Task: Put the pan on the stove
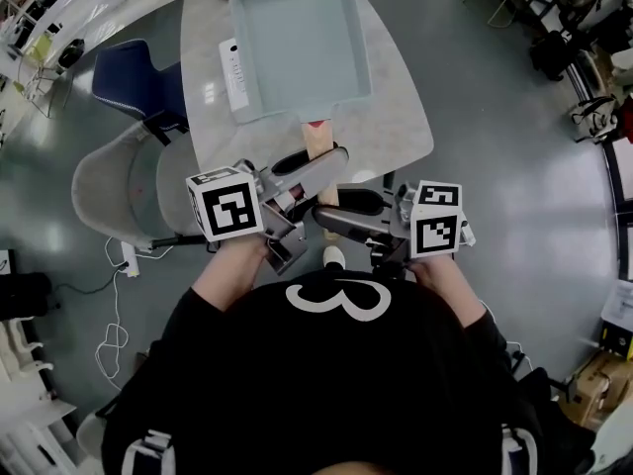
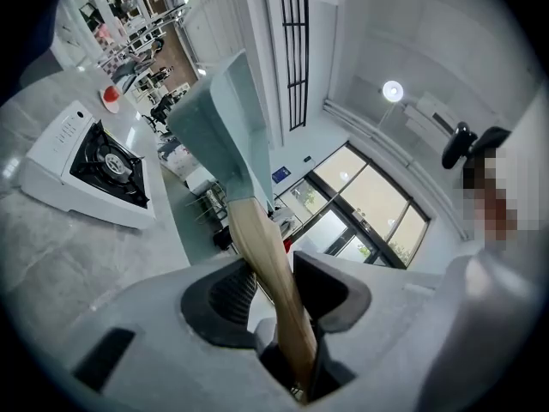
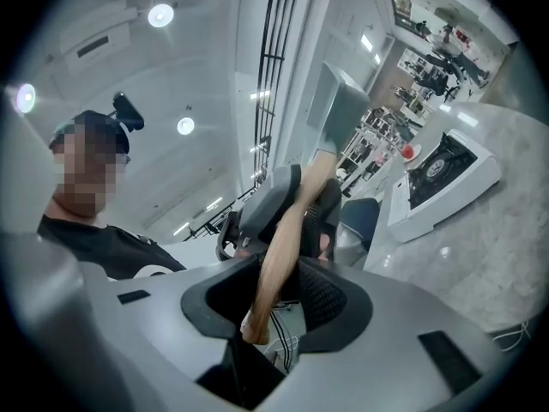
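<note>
Pan handle [image 1: 318,146] between both jaw pairs

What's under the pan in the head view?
The stove: only its white left edge shows past the pan, on the grey table. The pan covers the burner there; the left gripper view shows the pan held clear of it.

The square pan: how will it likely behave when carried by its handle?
Probably stiff: the pan holds its shape. Likely front-heavy, apt to droop or twist, since left gripper and right gripper clamp only its slim wooden handle.
</note>
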A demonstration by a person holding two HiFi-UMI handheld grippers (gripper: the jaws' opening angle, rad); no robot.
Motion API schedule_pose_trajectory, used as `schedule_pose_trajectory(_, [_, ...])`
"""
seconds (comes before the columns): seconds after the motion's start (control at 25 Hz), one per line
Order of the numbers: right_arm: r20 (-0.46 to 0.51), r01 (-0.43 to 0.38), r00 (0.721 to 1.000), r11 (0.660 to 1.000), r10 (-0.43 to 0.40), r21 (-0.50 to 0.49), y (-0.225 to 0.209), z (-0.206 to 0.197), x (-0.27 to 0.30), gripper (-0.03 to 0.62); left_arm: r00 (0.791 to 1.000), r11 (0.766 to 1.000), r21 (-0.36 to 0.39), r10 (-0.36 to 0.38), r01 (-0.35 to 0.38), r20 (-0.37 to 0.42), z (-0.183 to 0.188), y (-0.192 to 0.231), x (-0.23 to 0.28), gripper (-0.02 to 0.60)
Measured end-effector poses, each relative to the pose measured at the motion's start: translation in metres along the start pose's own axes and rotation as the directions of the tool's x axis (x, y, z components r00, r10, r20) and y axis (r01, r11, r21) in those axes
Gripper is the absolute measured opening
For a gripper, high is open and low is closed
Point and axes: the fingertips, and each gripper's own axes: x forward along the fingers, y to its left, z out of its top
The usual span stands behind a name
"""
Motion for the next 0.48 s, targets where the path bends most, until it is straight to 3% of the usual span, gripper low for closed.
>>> schedule_pose_trajectory(0.48, [-0.028, -0.042, 0.999, 0.999, 0.043, 0.025, -0.055, 0.046, -0.001, 0.137, 0.998, 0.999, -0.041, 0.027, -0.025, 0.062, 0.044, 0.047, 0.036, 0.143])
